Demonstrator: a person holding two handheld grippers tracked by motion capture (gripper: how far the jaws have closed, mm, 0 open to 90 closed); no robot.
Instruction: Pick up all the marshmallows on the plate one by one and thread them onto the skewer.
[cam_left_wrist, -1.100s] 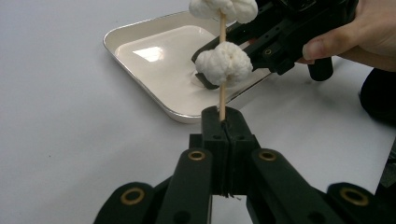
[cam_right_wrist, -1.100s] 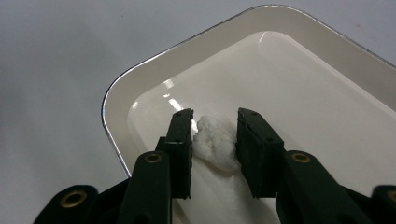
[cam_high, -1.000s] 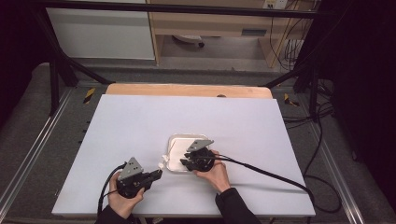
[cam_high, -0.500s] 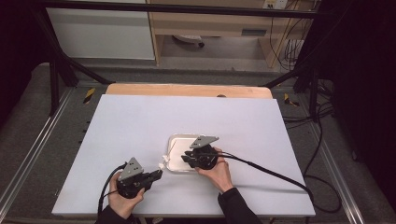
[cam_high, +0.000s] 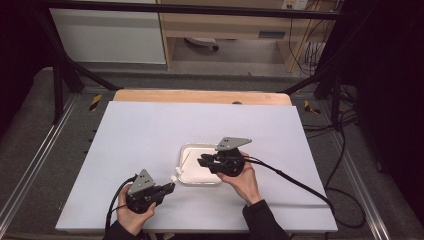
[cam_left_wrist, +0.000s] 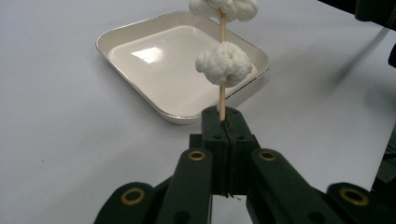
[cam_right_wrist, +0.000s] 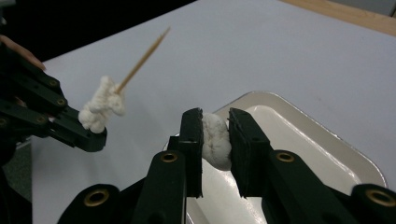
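The shallow, cream, rounded-square metal tray (cam_left_wrist: 140, 42) lies empty on the white table (cam_high: 150, 130). The right gripper (cam_right_wrist: 215, 135) pinches a white marshmallow (cam_right_wrist: 215, 140) above it. The left gripper (cam_left_wrist: 223, 128) clamps a thin wooden skewer (cam_left_wrist: 222, 100) threaded with marshmallow pieces (cam_left_wrist: 224, 63).

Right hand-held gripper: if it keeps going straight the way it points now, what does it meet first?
Probably the skewer with its marshmallows, held by the left hand-held gripper. The right hand-held gripper carries a marshmallow over the tray; depth is unclear.
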